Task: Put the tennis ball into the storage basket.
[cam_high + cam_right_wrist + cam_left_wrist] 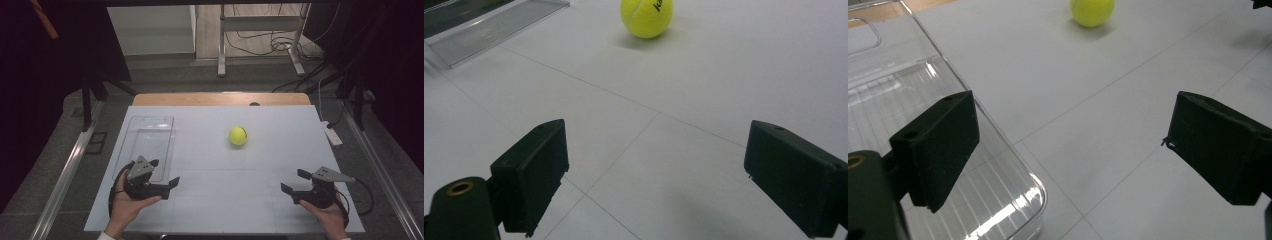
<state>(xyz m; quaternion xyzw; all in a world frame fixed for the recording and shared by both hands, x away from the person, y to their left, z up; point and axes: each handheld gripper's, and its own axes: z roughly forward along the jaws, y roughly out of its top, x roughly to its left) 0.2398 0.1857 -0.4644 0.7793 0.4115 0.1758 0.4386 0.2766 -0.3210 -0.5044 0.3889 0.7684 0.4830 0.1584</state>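
A yellow tennis ball (pixel 238 135) rests on the white table (pixel 225 210), a little right of the middle; it lies far ahead in the left gripper view (pixel 1092 11) and the right gripper view (pixel 647 17). A clear plastic tray (pixel 149 145) lies flat at the left. My left gripper (pixel 165 173) is held by the tray's near right corner, jaws wide apart with nothing between them (pixel 1070 150); one jaw stands over the tray's rim (pixel 1013 165). My right gripper (pixel 295 181) rests near the front right, open and empty (pixel 654 175), pointing toward the ball.
A white power strip (pixel 332 134) lies at the table's right edge. A wooden strip (pixel 220 98) borders the far edge. Metal rails run along both sides, and a desk frame with cables stands on the floor beyond.
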